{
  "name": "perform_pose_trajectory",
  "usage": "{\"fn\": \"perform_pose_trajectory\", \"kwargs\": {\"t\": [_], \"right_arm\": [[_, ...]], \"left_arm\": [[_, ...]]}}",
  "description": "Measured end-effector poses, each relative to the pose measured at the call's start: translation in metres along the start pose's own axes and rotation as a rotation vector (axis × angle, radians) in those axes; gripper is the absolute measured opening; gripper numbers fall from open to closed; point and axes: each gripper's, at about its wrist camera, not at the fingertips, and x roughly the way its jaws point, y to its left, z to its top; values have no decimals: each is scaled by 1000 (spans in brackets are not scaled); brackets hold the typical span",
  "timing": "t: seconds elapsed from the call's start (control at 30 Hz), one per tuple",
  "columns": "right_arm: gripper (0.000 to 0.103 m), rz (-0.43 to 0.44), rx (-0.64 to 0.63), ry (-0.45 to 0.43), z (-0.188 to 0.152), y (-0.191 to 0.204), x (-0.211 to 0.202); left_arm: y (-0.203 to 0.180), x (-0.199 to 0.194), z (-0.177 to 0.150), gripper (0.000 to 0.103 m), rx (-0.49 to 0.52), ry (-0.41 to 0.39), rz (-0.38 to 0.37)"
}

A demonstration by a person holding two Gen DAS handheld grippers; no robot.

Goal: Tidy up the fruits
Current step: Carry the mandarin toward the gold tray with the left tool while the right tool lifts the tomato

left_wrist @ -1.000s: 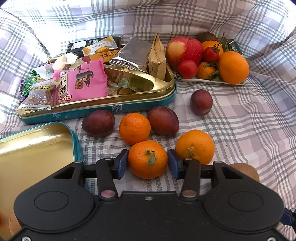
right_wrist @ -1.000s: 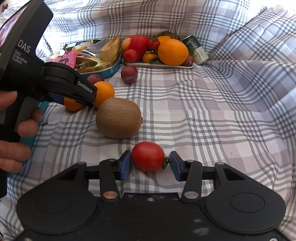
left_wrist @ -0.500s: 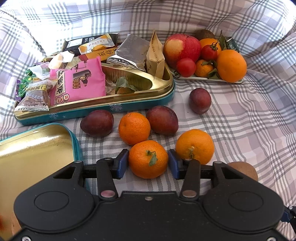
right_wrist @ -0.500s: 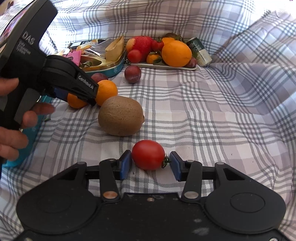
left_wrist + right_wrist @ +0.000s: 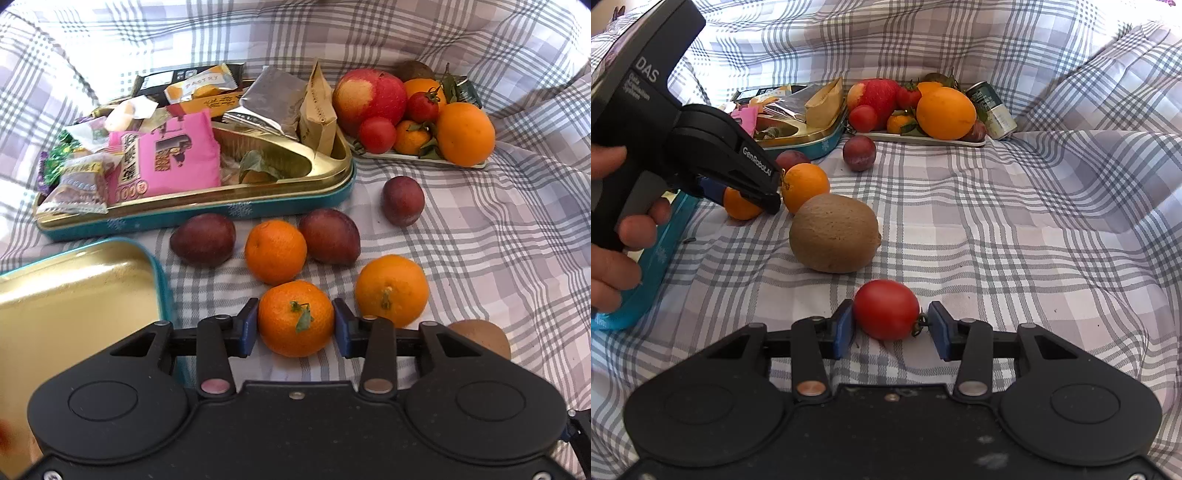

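My left gripper (image 5: pixel 295 325) is down on the checked cloth with its jaws closing on a leafy mandarin (image 5: pixel 295 317); both blue pads touch its sides. The right wrist view shows this gripper (image 5: pixel 746 199) in a hand, with the mandarin (image 5: pixel 738 208) partly hidden. My right gripper (image 5: pixel 891 328) straddles a red tomato (image 5: pixel 885 309) and its jaws are closing. Its left pad meets the skin, and the right pad is a sliver away at the stem. A white tray (image 5: pixel 406 157) at the back right holds an apple, oranges and tomatoes.
Loose on the cloth lie two more mandarins (image 5: pixel 391 290), three plums (image 5: pixel 328 236) and a kiwi (image 5: pixel 834 233). A teal tin (image 5: pixel 221 218) full of snack packets stands at the back left, with its gold lid (image 5: pixel 74 295) beside my left gripper. A can (image 5: pixel 991 109) lies by the tray.
The left jaws have narrowed from a clear gap to touching the mandarin. The right jaws have drawn slightly closer around the tomato. Neither hand has shifted.
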Motion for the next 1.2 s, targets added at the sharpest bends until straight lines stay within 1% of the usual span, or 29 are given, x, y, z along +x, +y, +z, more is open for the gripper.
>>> {"fn": "perform_pose_trajectory", "kwargs": {"t": [0.17, 0.4, 0.57, 0.7, 0.83, 1.03, 1.2], "right_arm": [[45, 5, -1, -6, -1, -1, -2], [44, 5, -7, -11, -2, 0, -2], [44, 15, -6, -14, -3, -2, -3], [45, 22, -8, -15, -3, -2, -3], [44, 20, -9, -14, -3, -2, -4], [44, 3, -20, -10, -2, 2, -4], [44, -9, -33, 3, 1, 4, -3]], "left_arm": [[5, -18, -8, 49, -38, -5, 37], [20, -63, -19, 49, -79, -58, 94], [43, -101, -34, 49, -143, -98, 130], [69, -125, -54, 49, -207, -120, 198], [95, -136, -71, 49, -246, -121, 274], [129, -141, -90, 49, -290, -93, 335], [141, -139, -99, 49, -279, -72, 399]]}}
